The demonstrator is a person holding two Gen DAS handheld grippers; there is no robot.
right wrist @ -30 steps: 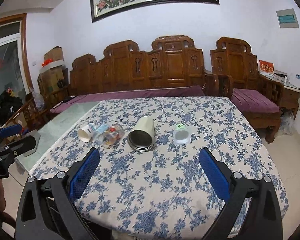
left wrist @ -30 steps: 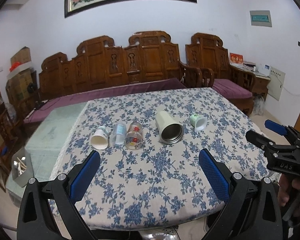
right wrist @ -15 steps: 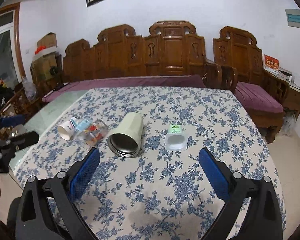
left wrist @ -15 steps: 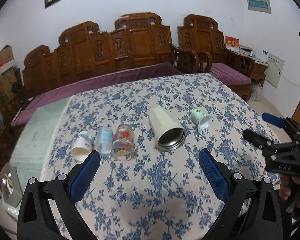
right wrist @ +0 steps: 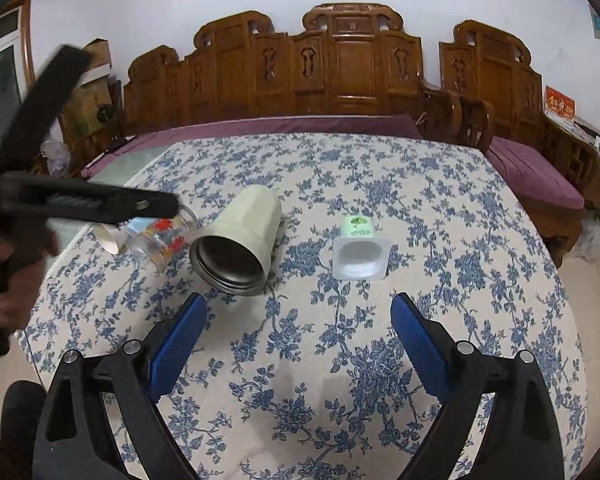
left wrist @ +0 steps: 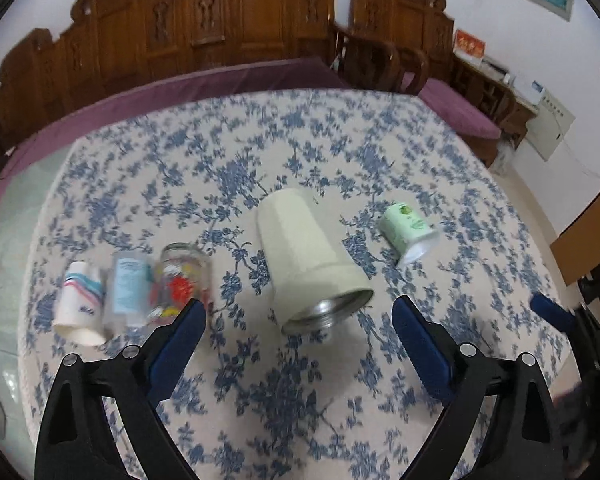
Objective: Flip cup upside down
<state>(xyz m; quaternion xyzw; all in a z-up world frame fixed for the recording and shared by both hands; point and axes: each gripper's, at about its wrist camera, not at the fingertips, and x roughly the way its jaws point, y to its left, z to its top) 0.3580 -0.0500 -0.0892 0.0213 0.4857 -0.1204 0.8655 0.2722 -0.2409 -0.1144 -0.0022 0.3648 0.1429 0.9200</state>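
Several cups lie on their sides on the floral tablecloth. A large cream cup with a metal mouth (left wrist: 308,256) (right wrist: 240,244) lies in the middle, mouth towards me. Left of it lie a clear glass with red prints (left wrist: 180,284) (right wrist: 160,240), a clear plastic cup (left wrist: 126,288) and a white paper cup (left wrist: 80,300). A small green yogurt cup (left wrist: 408,228) (right wrist: 360,248) lies to the right. My left gripper (left wrist: 298,316) is open and empty, just short of the cream cup. My right gripper (right wrist: 298,316) is open and empty, in front of the cream and yogurt cups.
The table (right wrist: 380,360) carries a blue-flowered cloth, with a bare glass strip (left wrist: 16,216) at its left. Carved wooden benches with purple cushions (right wrist: 340,124) stand behind and to the right. The left gripper's body (right wrist: 60,200) hangs over the table's left side in the right wrist view.
Both grippers have moved forward and lower over the table, so the cups are nearer. The left gripper now reaches over the left cups in the right wrist view. Both stay open.
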